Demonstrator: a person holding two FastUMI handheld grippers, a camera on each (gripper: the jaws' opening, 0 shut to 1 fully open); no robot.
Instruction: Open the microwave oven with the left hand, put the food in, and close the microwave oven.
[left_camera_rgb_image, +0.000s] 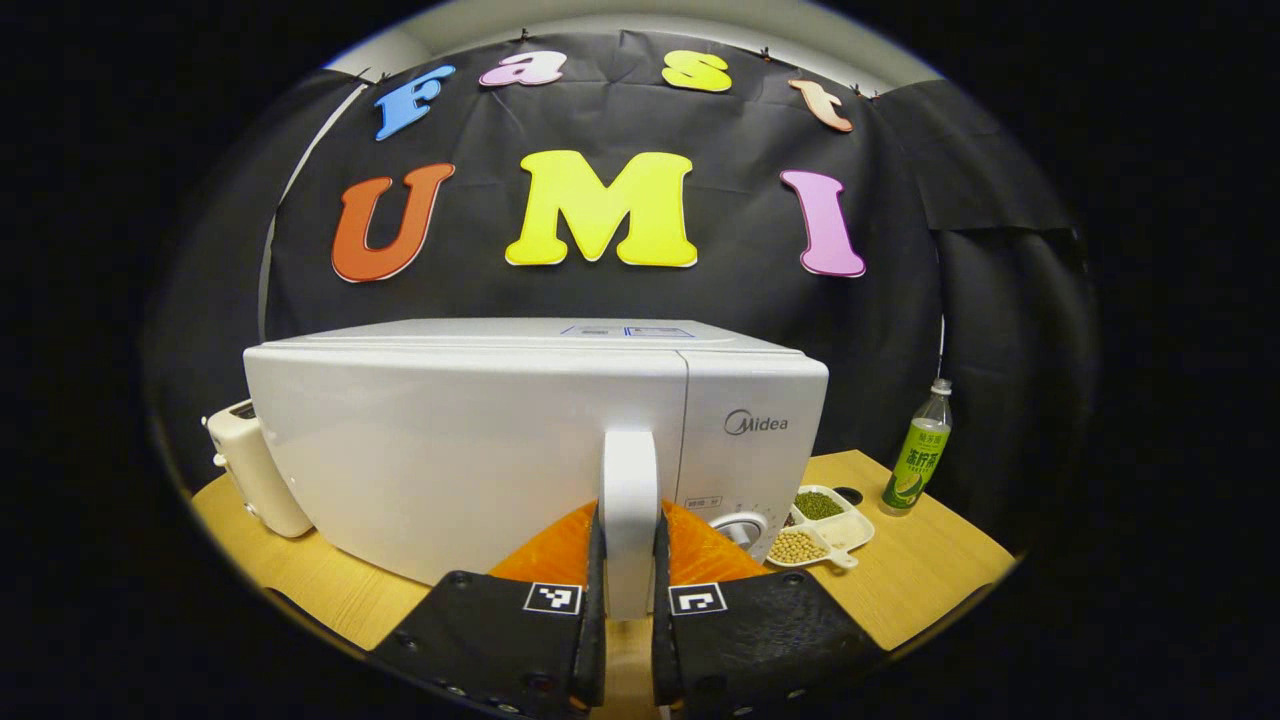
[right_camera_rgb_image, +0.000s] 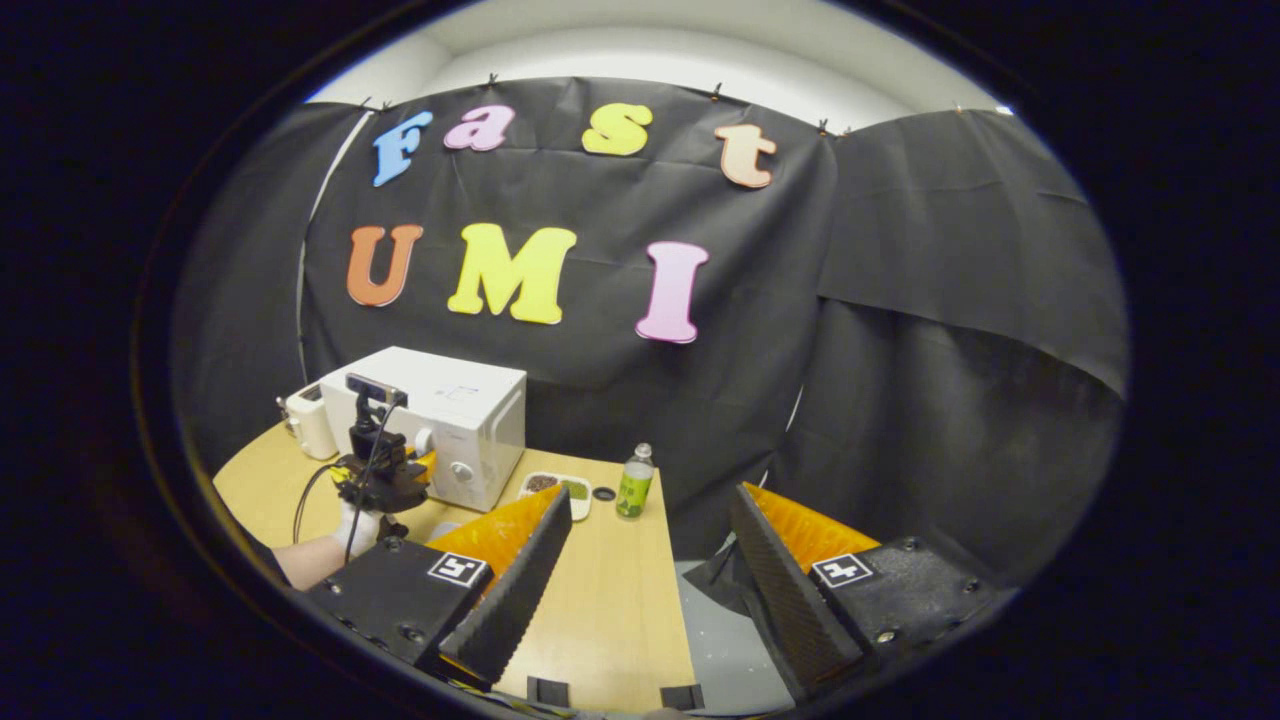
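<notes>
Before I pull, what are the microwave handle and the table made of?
The handle, clamped in the left gripper, looks like smooth white plastic with a soft sheen, matching the microwave shell. The table looks like light wood or wood-look laminate: pale grain lines, matte finish.

Left gripper: jaws were closed narrowly, both fingers pressed on the sides of an upright handle. Right gripper: jaws stood wide apart, gripping nothing. A gloved hand held the left gripper from below
</notes>
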